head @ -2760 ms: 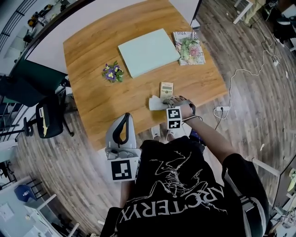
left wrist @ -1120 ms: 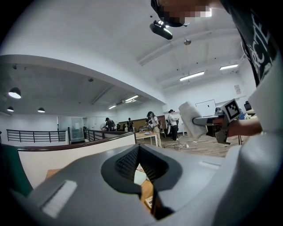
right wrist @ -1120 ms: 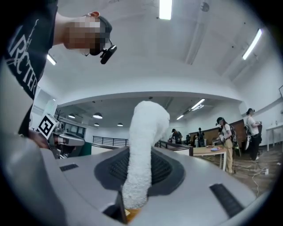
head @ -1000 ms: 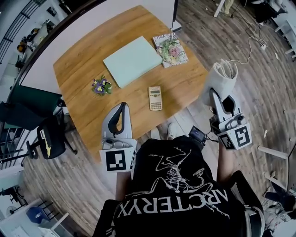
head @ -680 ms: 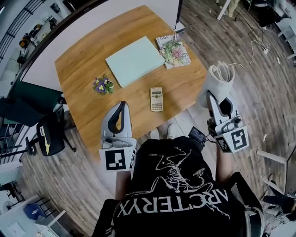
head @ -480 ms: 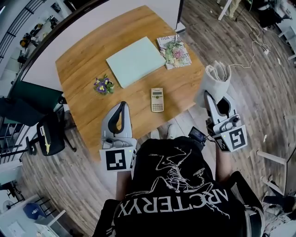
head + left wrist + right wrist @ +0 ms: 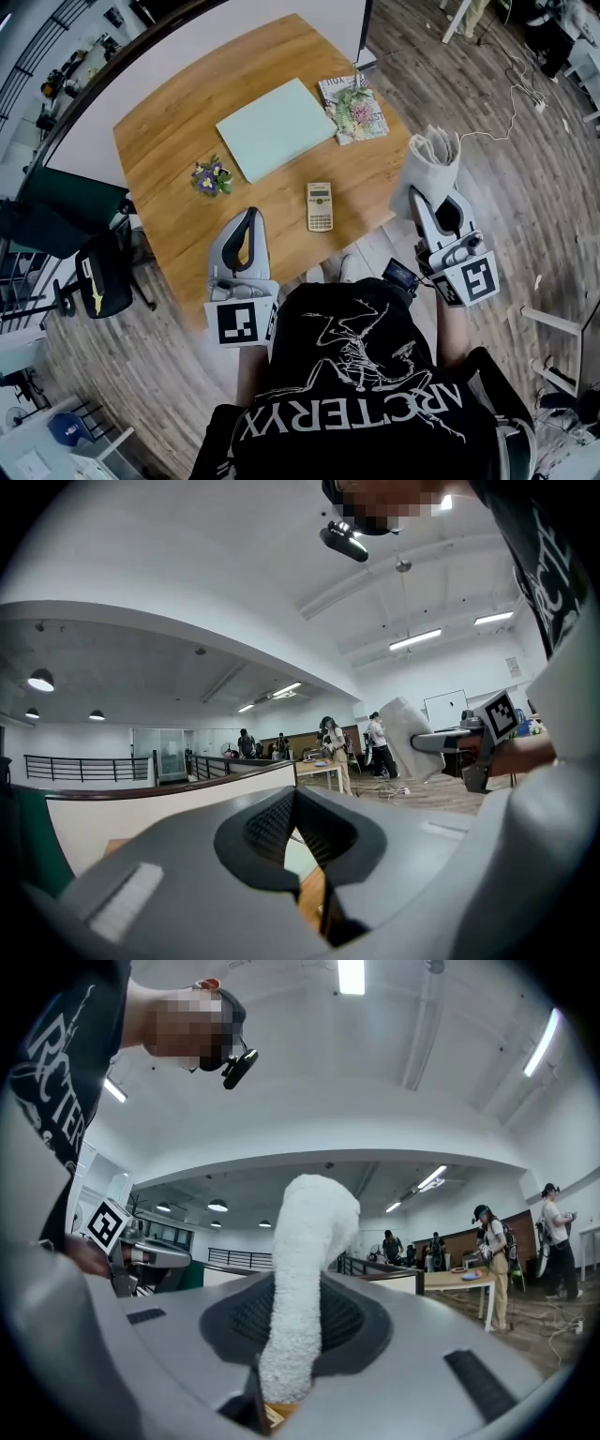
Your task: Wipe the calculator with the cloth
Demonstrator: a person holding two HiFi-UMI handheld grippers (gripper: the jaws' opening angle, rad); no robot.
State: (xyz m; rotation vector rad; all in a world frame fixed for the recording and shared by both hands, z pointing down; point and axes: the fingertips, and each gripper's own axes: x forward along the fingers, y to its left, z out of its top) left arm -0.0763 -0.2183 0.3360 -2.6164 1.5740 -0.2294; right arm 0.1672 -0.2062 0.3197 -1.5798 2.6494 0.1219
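Bright, even light comes from ceiling strip lights [image 7: 354, 974] high above the jaws in both gripper views (the tubes themselves burn out to white). Wide-angle bending curves the room beyond the jaws and blackens the corners. The grey housing nearest each lens is soft. In the head view the table [image 7: 178, 141] is evenly lit, with faint shadows.

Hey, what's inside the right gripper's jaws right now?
The white cloth, clamped by the right gripper and sticking out past the jaw tips. Its lower end disappears between the jaws, so how far in it runs cannot be seen.
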